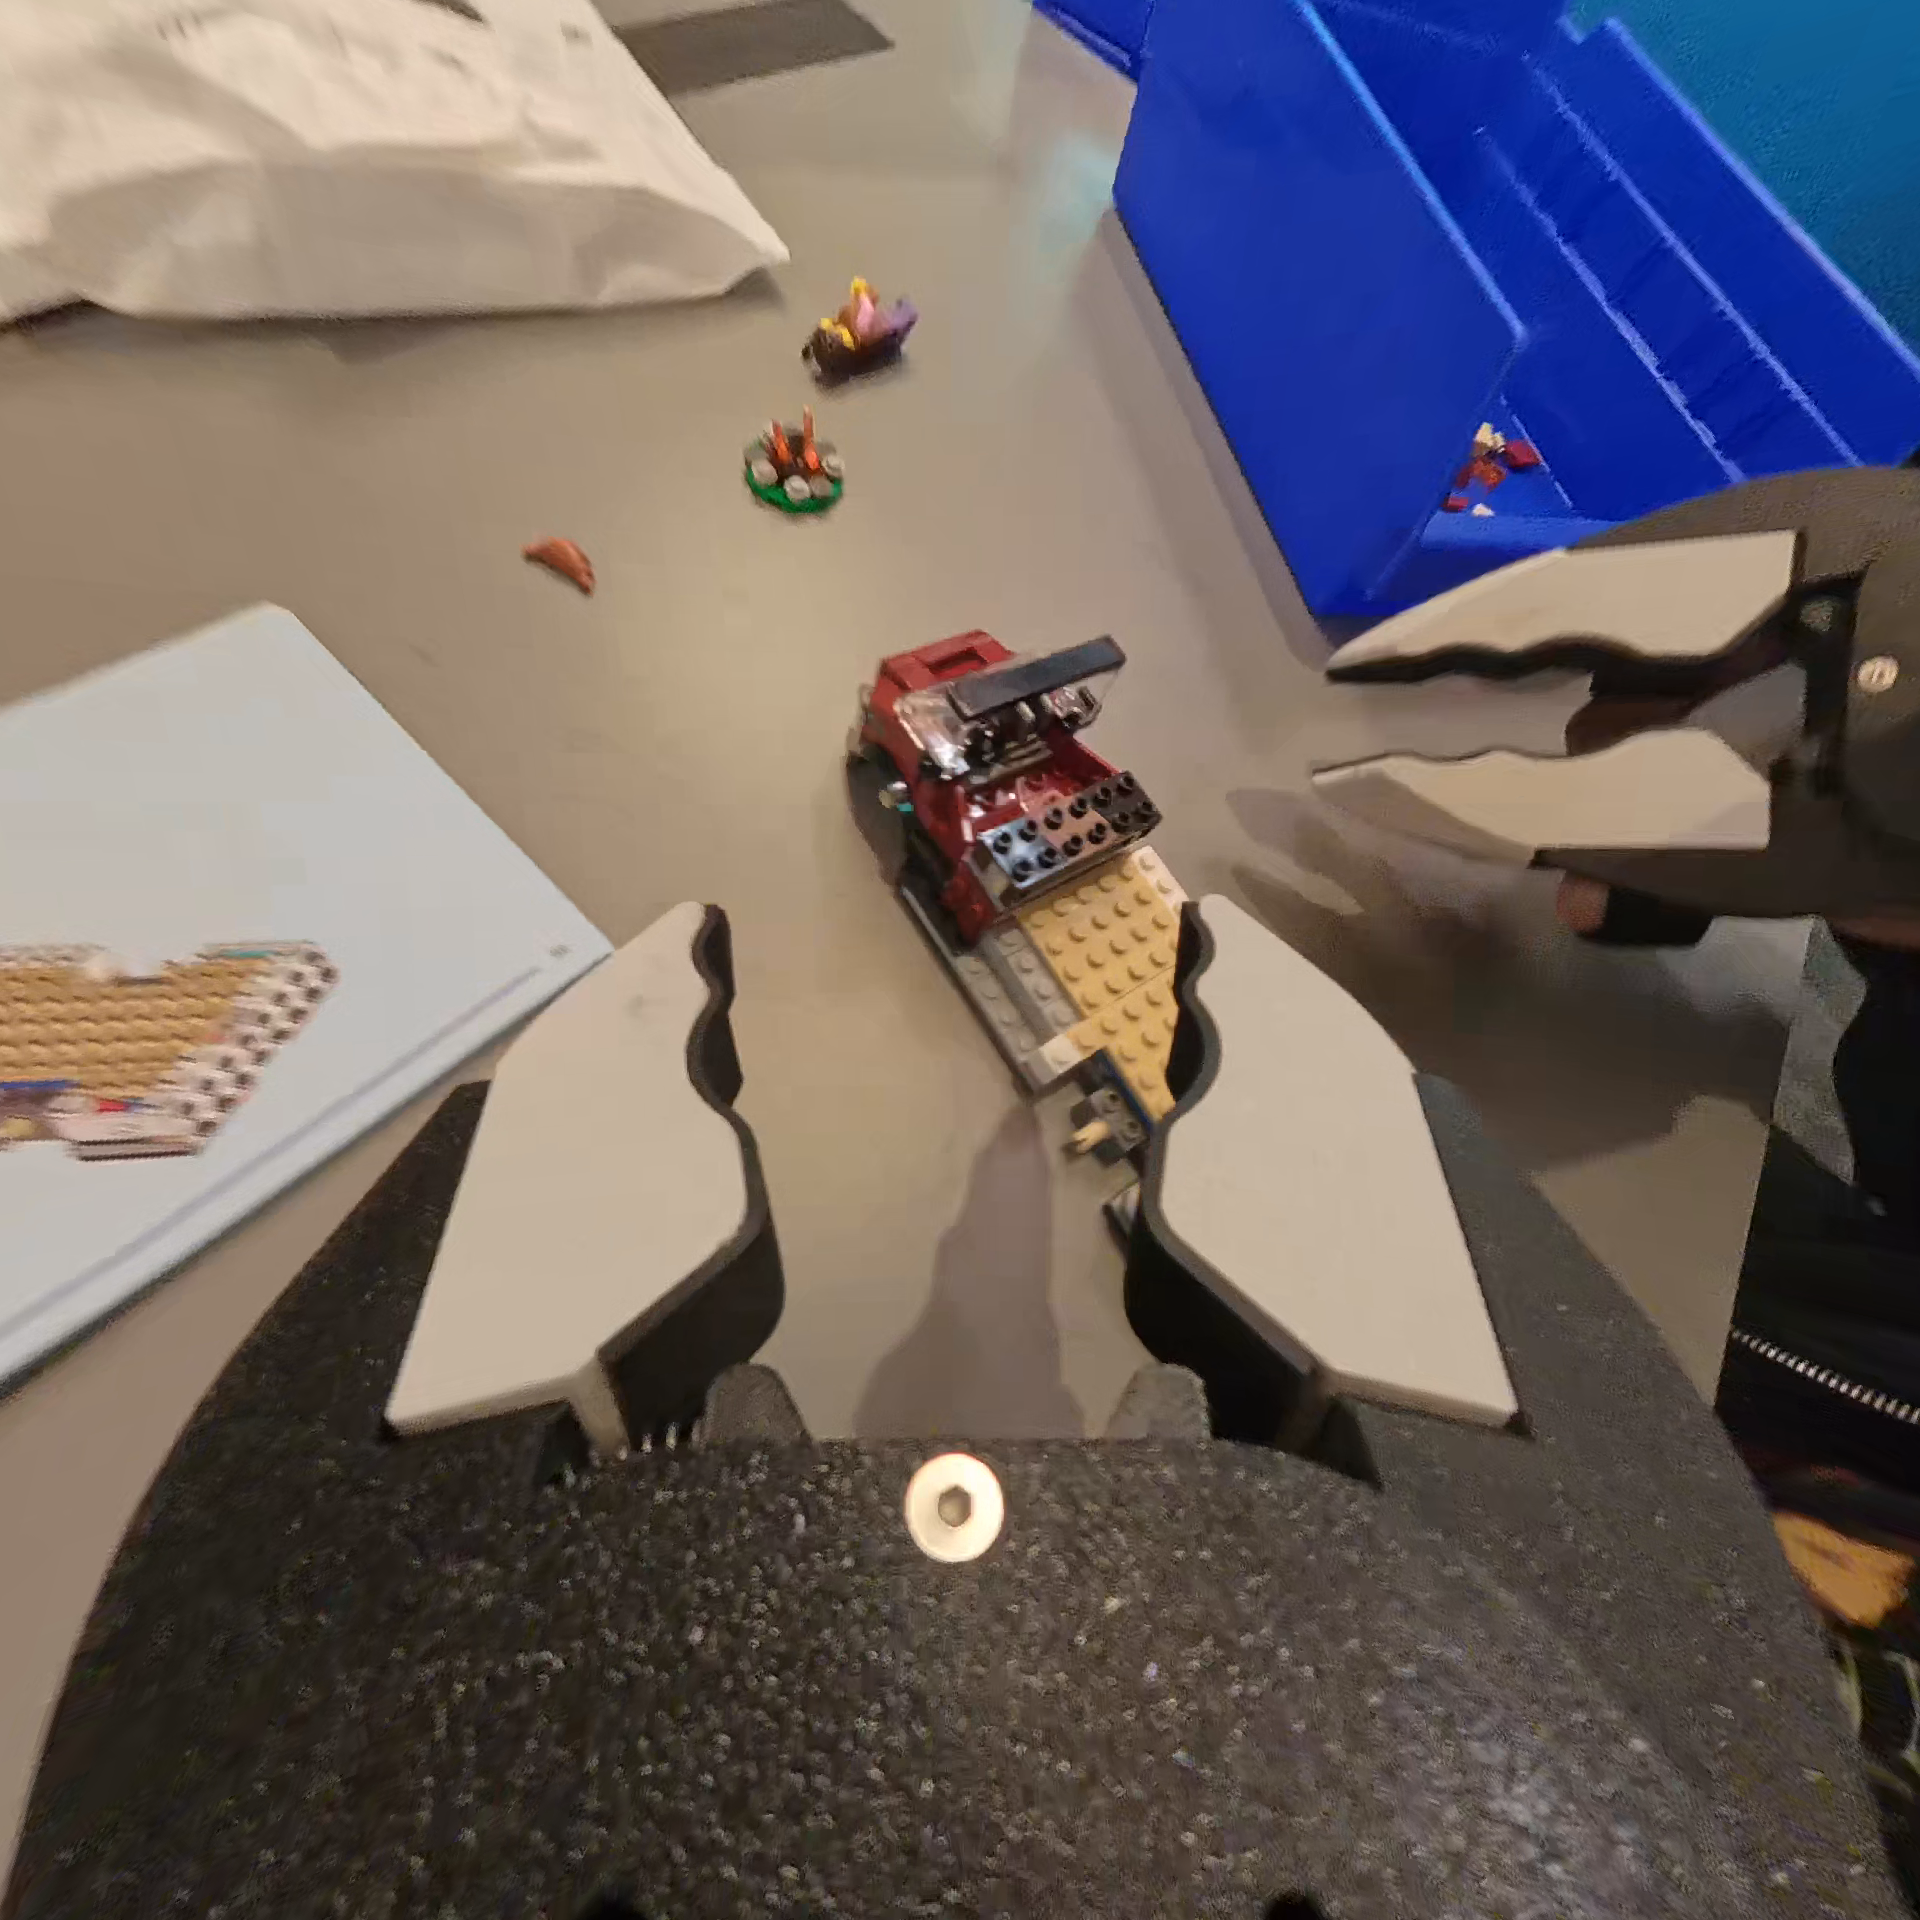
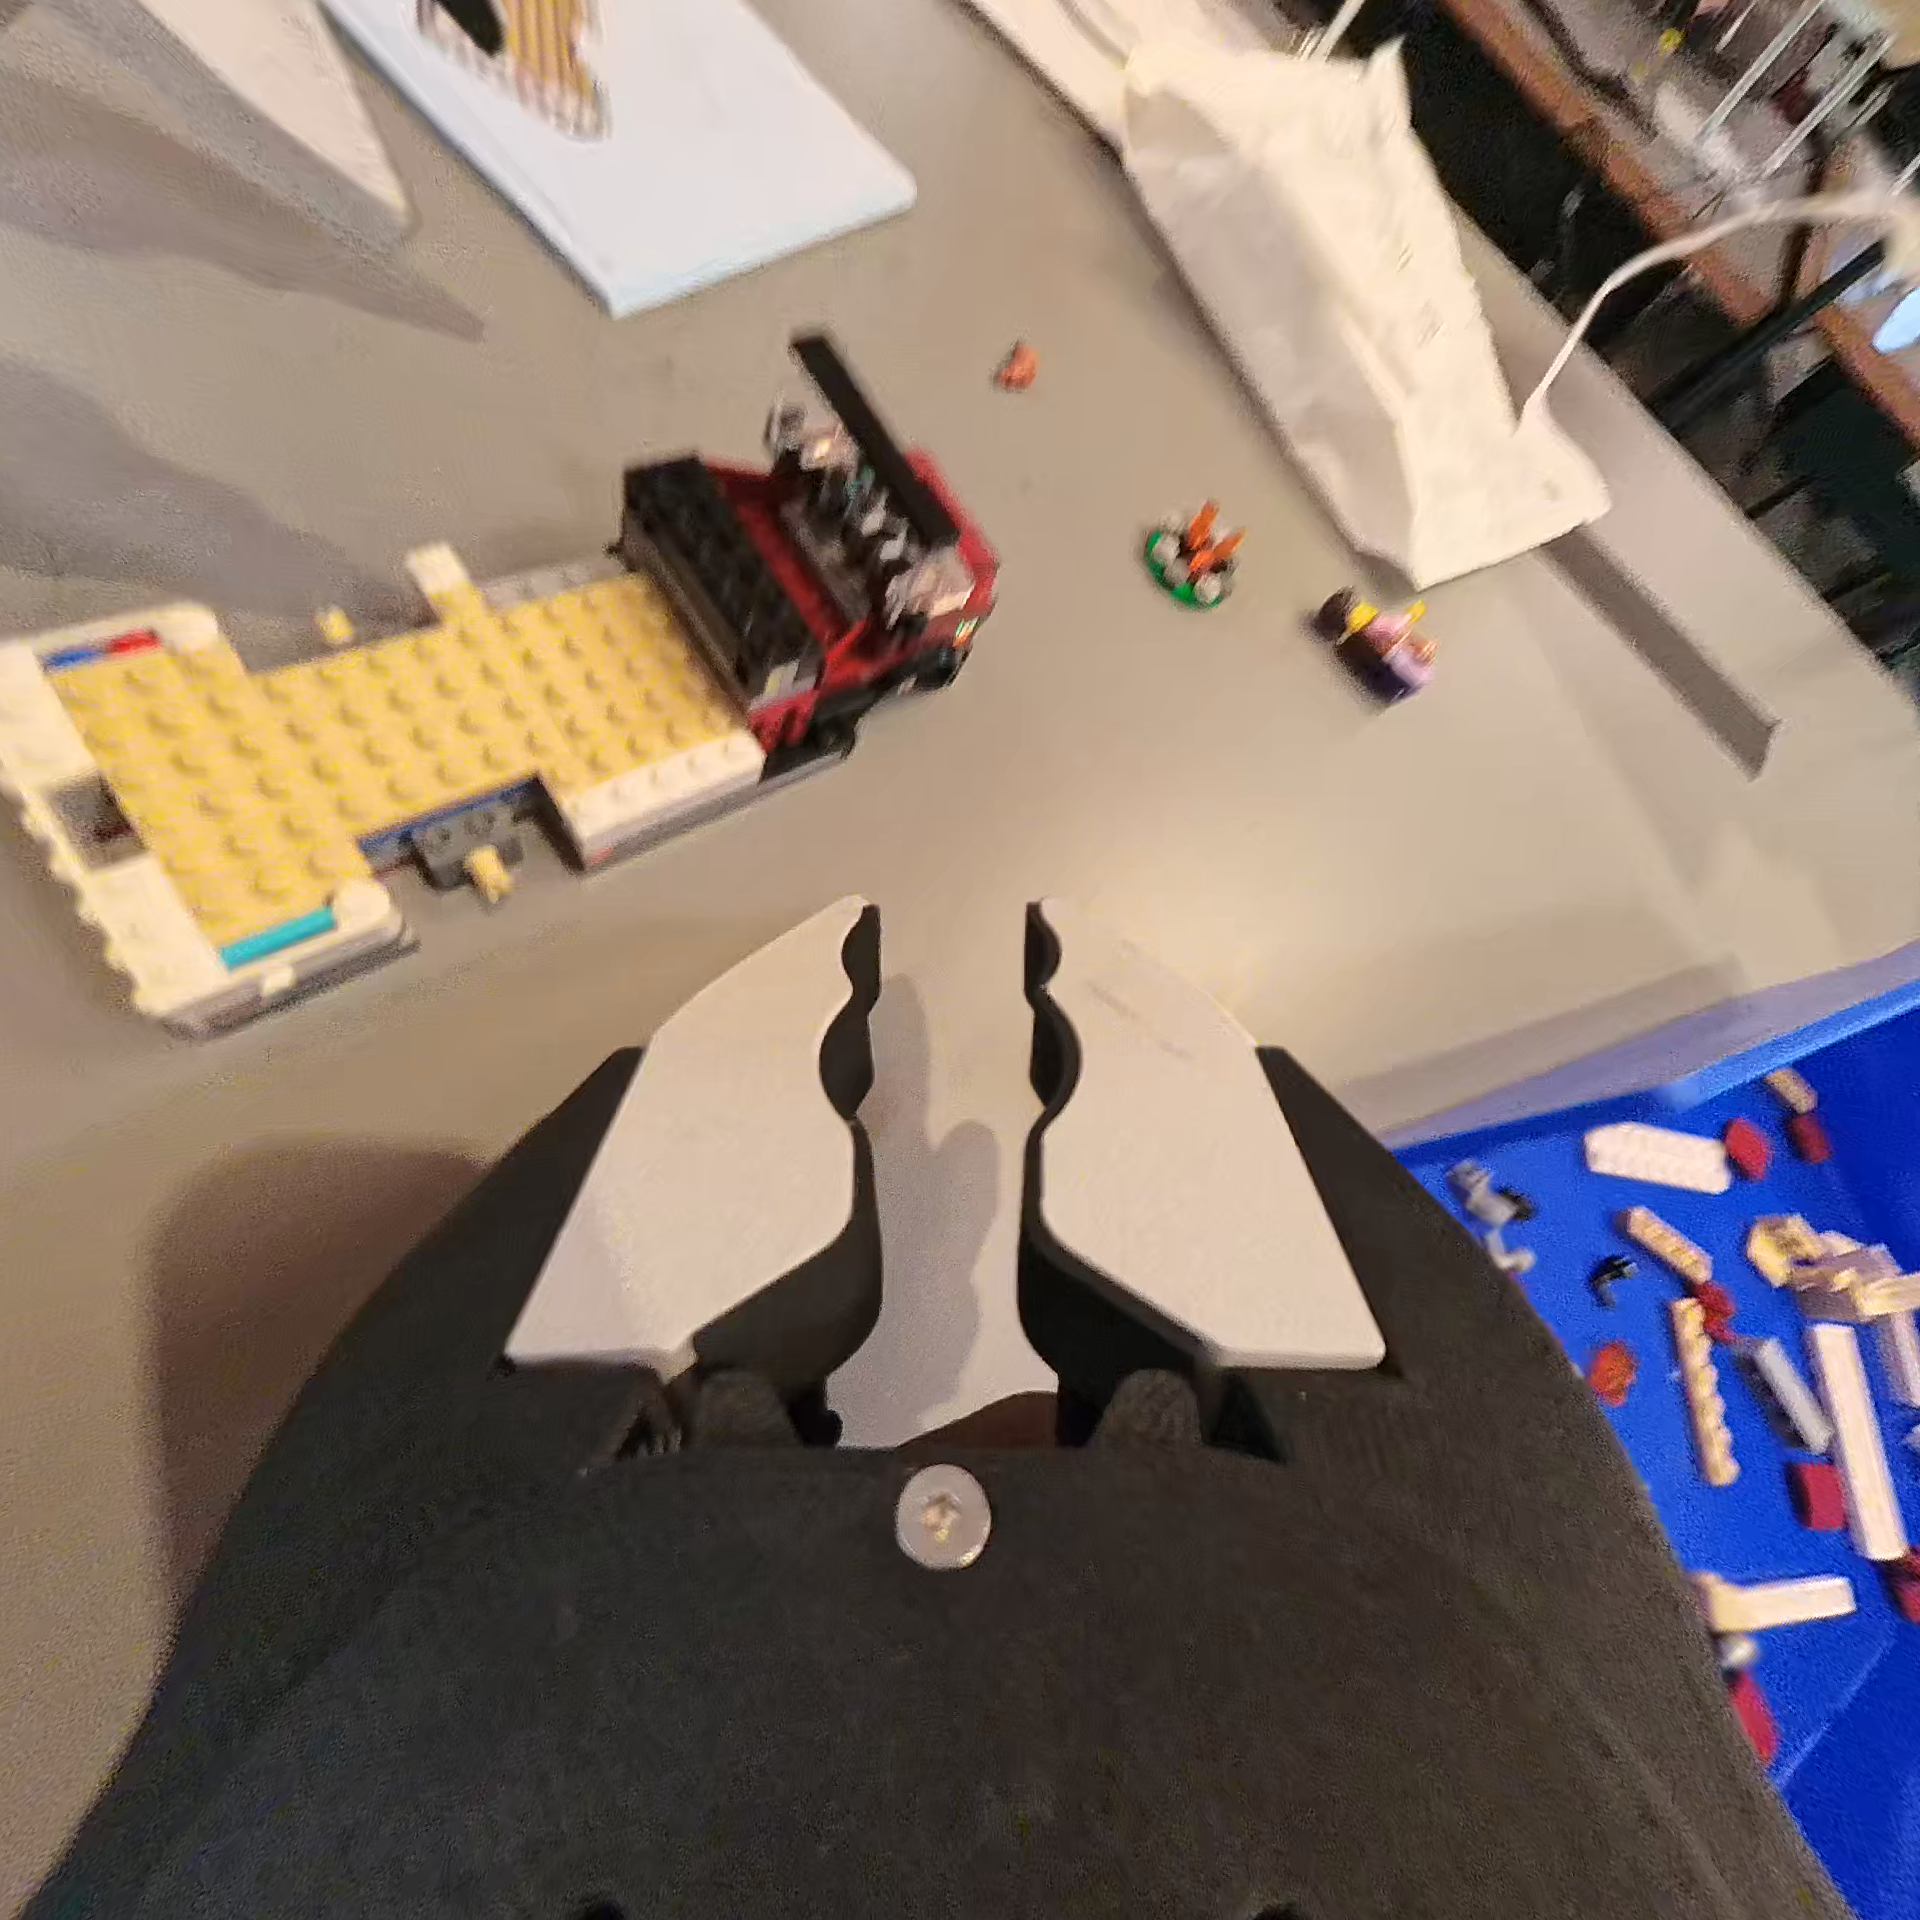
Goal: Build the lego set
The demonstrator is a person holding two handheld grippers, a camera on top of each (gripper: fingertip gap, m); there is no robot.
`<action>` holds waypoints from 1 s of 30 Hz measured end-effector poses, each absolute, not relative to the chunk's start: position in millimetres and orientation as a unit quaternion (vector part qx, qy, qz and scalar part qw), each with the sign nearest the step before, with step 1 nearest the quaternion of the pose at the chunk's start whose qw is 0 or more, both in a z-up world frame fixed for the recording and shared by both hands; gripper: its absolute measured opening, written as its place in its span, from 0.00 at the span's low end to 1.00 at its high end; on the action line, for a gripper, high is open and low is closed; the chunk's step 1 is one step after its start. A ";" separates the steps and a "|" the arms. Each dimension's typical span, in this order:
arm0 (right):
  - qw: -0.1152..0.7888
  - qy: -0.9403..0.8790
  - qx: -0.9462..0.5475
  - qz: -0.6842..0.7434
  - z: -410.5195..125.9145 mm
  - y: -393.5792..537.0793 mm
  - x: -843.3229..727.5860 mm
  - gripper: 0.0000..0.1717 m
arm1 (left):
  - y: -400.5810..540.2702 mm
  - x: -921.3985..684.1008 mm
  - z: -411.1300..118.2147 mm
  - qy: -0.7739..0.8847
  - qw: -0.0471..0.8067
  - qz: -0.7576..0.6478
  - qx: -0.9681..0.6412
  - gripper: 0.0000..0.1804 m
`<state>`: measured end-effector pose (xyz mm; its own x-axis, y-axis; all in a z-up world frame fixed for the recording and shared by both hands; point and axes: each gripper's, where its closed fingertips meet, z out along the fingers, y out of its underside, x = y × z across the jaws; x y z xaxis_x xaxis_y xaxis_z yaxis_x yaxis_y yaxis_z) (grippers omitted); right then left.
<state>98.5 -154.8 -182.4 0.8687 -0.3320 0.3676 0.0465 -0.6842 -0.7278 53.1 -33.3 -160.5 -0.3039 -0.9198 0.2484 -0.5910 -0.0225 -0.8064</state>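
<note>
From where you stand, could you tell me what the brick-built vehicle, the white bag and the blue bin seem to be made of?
The brick-built vehicle looks like hard moulded plastic: studded tan plates, glossy dark-red and black bricks that catch highlights. The white bag seems to be paper, matte and creased with crisp folds, though thin plastic film cannot be excluded. The blue bin looks like rigid moulded plastic, with smooth uniform walls and straight ribs.

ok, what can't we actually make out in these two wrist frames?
- Brick vehicle: rear hidden behind the left gripper finger in the left wrist view.
- Booklet: cut off by the left edge, printed picture blurred.
- Blue bin: loose bricks smeared by blur, right wrist view.
</note>
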 end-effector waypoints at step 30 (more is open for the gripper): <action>0.548 0.039 -0.831 -0.086 -169.9 40.2 195.6 0.21 | 64.4 161.2 -207.1 0.827 0.049 -0.384 -0.408 0.61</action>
